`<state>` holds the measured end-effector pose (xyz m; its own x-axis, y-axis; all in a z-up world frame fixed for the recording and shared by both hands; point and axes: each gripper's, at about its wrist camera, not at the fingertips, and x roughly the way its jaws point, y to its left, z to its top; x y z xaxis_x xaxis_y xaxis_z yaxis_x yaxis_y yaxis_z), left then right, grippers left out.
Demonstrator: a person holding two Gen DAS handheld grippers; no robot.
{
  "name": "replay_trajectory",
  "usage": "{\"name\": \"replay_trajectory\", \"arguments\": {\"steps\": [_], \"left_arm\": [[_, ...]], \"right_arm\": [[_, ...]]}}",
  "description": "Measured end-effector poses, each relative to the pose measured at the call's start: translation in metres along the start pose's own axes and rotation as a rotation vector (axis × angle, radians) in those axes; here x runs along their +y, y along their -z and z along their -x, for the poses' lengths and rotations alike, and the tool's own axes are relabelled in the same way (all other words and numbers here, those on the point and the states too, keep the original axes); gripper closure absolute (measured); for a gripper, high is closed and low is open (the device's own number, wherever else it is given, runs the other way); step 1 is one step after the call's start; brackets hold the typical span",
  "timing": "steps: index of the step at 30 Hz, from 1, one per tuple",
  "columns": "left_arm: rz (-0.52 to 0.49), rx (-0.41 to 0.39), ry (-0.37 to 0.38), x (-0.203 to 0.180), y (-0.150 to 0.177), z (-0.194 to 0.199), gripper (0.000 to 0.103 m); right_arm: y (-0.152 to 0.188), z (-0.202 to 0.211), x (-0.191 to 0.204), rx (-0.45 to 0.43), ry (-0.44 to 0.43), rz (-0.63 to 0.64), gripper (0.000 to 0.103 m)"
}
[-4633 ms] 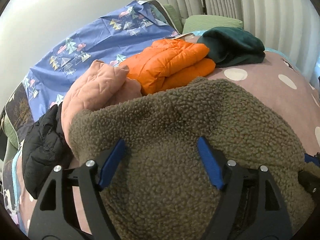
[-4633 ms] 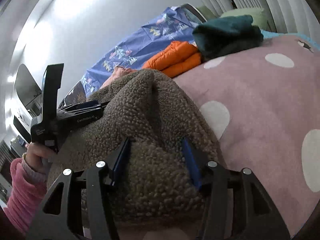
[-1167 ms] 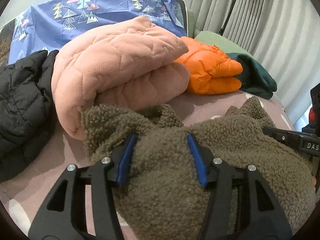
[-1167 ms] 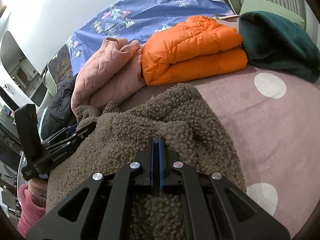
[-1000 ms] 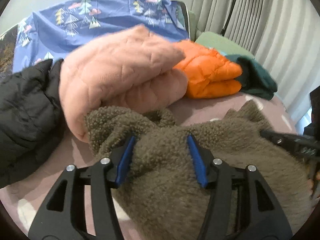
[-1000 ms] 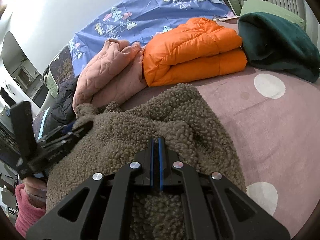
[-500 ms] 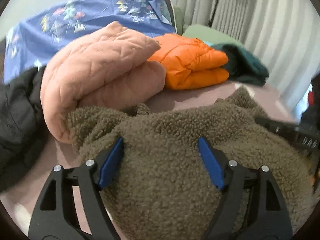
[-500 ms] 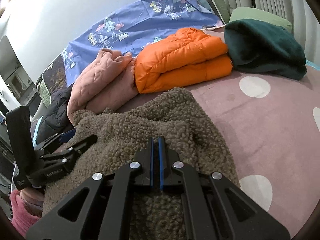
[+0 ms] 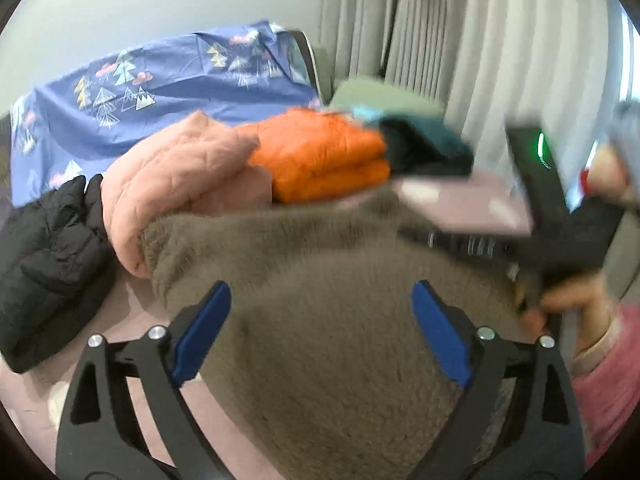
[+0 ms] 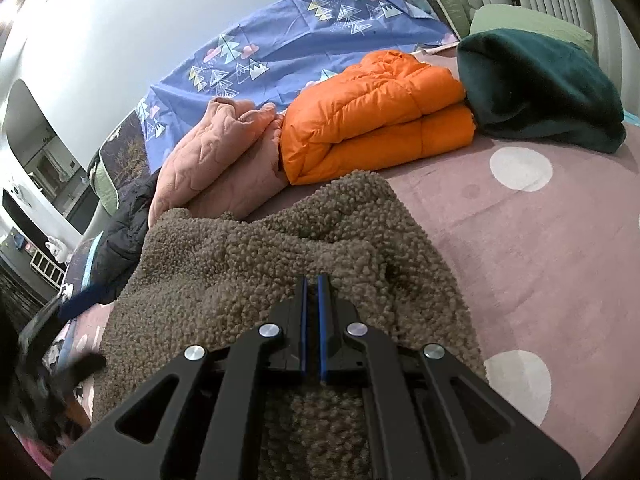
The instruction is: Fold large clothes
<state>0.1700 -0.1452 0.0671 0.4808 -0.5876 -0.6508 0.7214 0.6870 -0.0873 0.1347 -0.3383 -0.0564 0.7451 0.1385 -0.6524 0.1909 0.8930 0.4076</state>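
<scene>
The brown fleece (image 10: 280, 264) lies bunched on the spotted bed (image 10: 560, 240), the orange jacket (image 10: 372, 112) at its twelve o'clock. The left gripper (image 9: 320, 312) has just been opening and hangs released over the fleece; the right gripper (image 10: 311, 280) is clenched, empty, resting on it. Soft, bulky and floppy, the fleece is best pinched at an edge or corner.

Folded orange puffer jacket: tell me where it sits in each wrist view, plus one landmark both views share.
Left wrist view: the folded orange puffer jacket is upper centre, right of the pink quilted jacket.
Right wrist view: the orange jacket is upper centre-right, left of the dark green folded garment.
Shared landmark: the blue tree-print sheet behind it.
</scene>
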Motion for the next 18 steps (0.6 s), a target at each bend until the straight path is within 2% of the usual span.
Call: {"name": "replay_trajectory", "arguments": {"steps": [1,2,4,9,13,14,15,16,17,18], "left_arm": [[0.015,-0.003,-0.024,-0.002,0.009,-0.01,0.004],[0.051,-0.014,-0.006,0.001,0.012,-0.016,0.003],[0.143,0.001,0.075,0.018,0.011,-0.019,0.002],[0.098,0.022,0.027,0.008,0.004,-0.017,0.002],[0.066,0.007,-0.023,0.001,-0.006,-0.012,0.002],[0.039,0.005,-0.009,-0.003,-0.012,-0.009,0.002],[0.024,0.003,0.063,-0.003,-0.017,-0.008,0.002],[0.042,0.026,0.184,-0.005,-0.022,-0.007,0.002],[0.069,0.04,0.219,-0.005,-0.026,-0.008,0.002],[0.093,0.054,0.207,-0.006,-0.03,-0.01,0.002]], "right_arm": [[0.0,-0.001,0.001,0.002,0.004,0.0,0.1],[0.0,-0.002,0.001,0.005,0.006,-0.001,0.1],[-0.001,-0.001,0.002,0.003,0.001,-0.003,0.1],[0.0,0.0,0.002,0.003,-0.003,-0.007,0.1],[0.001,0.001,0.004,-0.004,-0.003,-0.003,0.1],[0.001,0.001,0.003,-0.006,-0.003,-0.002,0.1],[0.001,0.002,0.005,-0.006,-0.001,0.0,0.1],[0.001,0.002,0.003,-0.006,-0.002,-0.001,0.1],[0.0,0.002,0.002,-0.006,-0.003,-0.001,0.1],[0.0,0.002,0.002,-0.007,-0.004,-0.002,0.1]]}}
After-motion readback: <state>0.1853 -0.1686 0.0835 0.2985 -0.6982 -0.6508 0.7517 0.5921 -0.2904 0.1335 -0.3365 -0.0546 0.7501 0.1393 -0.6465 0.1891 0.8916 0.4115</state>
